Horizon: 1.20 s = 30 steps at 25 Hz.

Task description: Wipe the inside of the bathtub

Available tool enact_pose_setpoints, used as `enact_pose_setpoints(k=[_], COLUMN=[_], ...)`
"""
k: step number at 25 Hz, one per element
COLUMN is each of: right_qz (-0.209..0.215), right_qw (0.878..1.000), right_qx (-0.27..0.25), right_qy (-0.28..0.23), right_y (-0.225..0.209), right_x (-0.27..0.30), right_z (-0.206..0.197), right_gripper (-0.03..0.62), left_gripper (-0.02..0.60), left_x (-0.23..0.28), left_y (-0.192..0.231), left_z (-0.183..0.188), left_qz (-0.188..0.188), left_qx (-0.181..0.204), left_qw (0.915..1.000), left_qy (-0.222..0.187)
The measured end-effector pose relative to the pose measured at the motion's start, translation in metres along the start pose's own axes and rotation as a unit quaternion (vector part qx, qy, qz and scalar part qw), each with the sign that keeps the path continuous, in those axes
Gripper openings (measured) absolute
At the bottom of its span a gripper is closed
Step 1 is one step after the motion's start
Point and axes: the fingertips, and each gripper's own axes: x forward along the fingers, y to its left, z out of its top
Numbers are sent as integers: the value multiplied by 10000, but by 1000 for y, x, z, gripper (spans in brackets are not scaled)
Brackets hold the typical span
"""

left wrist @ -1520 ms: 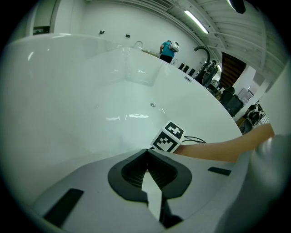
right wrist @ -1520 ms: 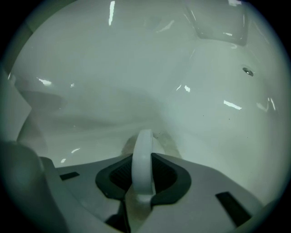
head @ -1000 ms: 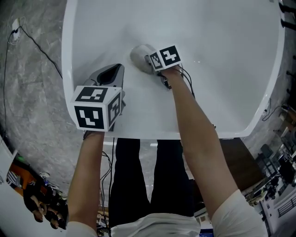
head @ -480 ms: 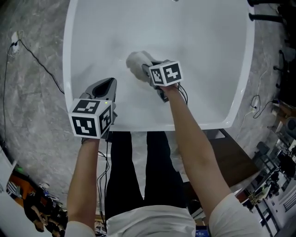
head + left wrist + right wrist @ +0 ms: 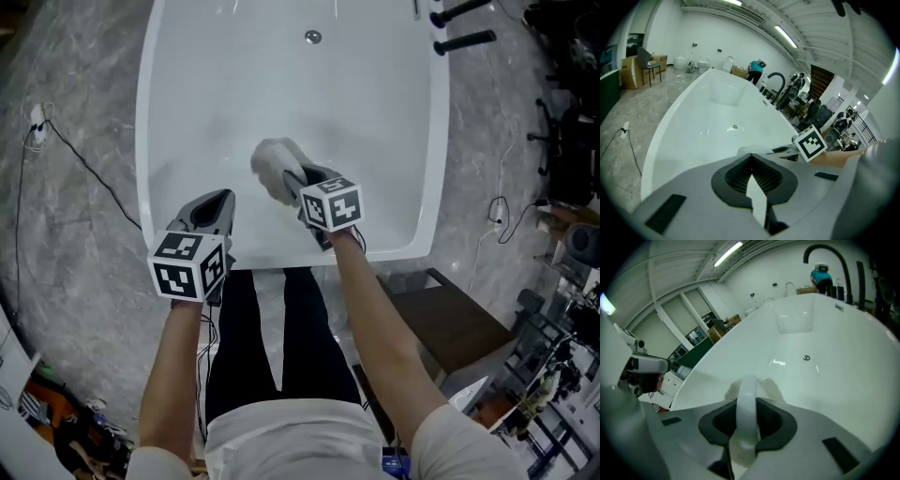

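1. The right tongs [image 5: 298, 180] are closed on the white arched handle [image 5: 746, 401] of a scrub pad [image 5: 272, 161]. The handle fills the gap between the dark jaw pads.
2. The scrub pad lies flat against the inner surface of the bathtub [image 5: 384, 141]. It is near the near end wall, about midway between the two side rims and well apart from the drain [image 5: 312, 37] at the far end.
3. The left tongs [image 5: 214, 208] have their jaws drawn together, with only a thin pale sliver between the ribbed pads, and they grip nothing.
4. The left tongs hang over the near left corner of the bathtub, just inside the rim. They are beside the right tongs and apart from the scrub pad.
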Motion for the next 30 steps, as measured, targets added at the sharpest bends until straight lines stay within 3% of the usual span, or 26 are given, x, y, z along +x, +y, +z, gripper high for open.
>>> enact_pose_setpoints(k=[14, 23, 30], right_qz=[-254, -222, -306], right_qw=[9924, 9836, 9724], right_qx=[-138, -427, -596], right_qy=[-1195, -1736, -2236], right_y=[52, 76, 93], right_x=[-188, -290, -353], right_z=[35, 48, 63], right_gripper=[97, 97, 97], left_gripper=[9, 9, 9], left_x=[-85, -133, -164], left_y=[-85, -152, -178], left_z=[50, 76, 97], left_qz=[-352, -763, -806], left_qx=[538, 1021, 1208], left_qw=[9974, 9894, 9845], left_qy=[-335, -690, -986])
